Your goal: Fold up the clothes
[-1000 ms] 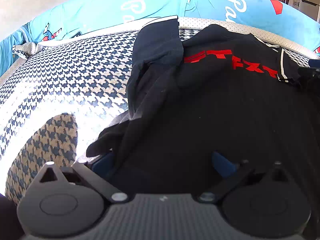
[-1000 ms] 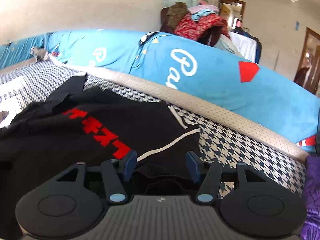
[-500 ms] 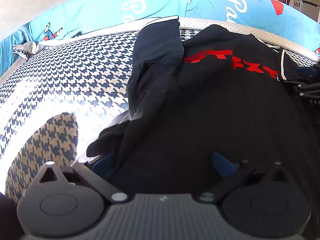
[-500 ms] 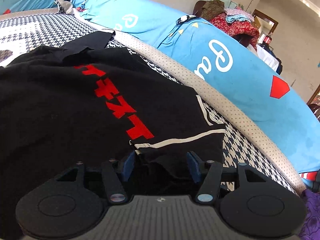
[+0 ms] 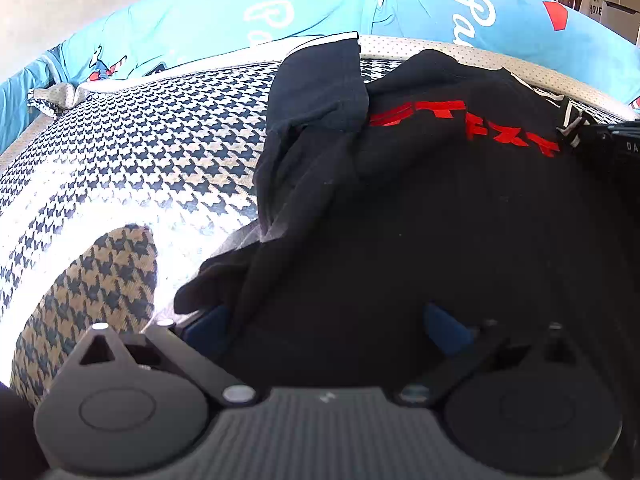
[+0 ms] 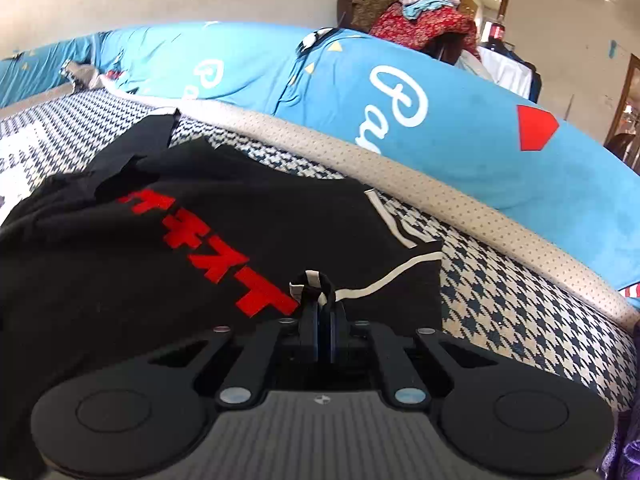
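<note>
While the black T-shirt (image 6: 192,248) lies spread on the houndstooth bed cover (image 5: 132,160), the right hand-held gripper (image 6: 323,312) has its two fingers pressed together on a pinch of the shirt's cloth, close to the white-striped sleeve edge (image 6: 384,284) and just beside the last of the red characters (image 6: 224,256) printed across the chest. A small bunch of black fabric with a bit of white trim stands up above the closed fingertips.

The left hand-held gripper (image 5: 324,320) sits low at the opposite part of the shirt with its blue-padded fingers (image 5: 444,328) spread wide apart; black cloth fills the gap between them and drapes over the left finger (whether it actually rests on the pads cannot be told). From this view one sleeve (image 5: 320,84) reaches away toward the far edge of the bed, and the body of the shirt is rumpled along its left side, where a fold lifts off the cover.

Behind the bed runs a beige perforated border (image 6: 460,204), and beyond it a bright blue quilt (image 6: 340,80) with white script lettering. A heap of clothes (image 6: 408,12) is piled against the wall.
</note>
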